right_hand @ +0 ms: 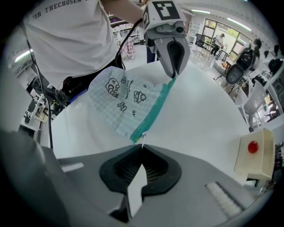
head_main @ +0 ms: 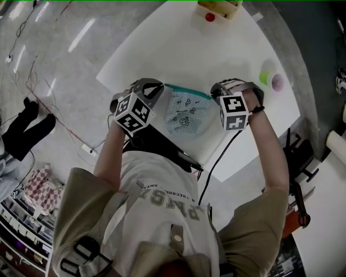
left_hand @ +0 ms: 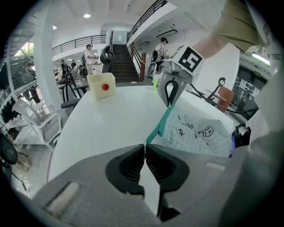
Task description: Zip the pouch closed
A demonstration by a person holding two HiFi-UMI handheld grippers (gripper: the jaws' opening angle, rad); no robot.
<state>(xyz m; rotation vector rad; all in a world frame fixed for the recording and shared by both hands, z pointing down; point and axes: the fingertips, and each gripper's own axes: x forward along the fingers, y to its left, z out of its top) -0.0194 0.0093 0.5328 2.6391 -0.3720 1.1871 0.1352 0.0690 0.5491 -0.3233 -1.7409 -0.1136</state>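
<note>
Left tool (left_hand: 145, 147) has its jaws pressed together on the near end of the teal zipper band (left_hand: 159, 126) of the pouch (left_hand: 202, 133), with a thin white sliver showing between the dark pads. Right tool (right_hand: 142, 149) is closed as well, its pads pinching the small white zipper pull (right_hand: 142, 142) at the opposite end of that band.

In the head view the pouch sits near the middle of the white tabletop (head_main: 232, 48), stretched between the two tools. The left tool is at the pouch's 9 o'clock and the right tool at its 3 o'clock. The zipper band is pulled taut along the pouch's 12 o'clock edge. The pale checked body, printed with black doodles, droops toward 6 o'clock, toward the person. Whether its lower edge touches the tabletop cannot be told.

A cream box with a red button (head_main: 216, 11) sits at the tabletop's 12 o'clock edge, well apart from the pouch. A green cup (head_main: 272, 80) stands at about 2 o'clock from the right tool, near it but not touching.
</note>
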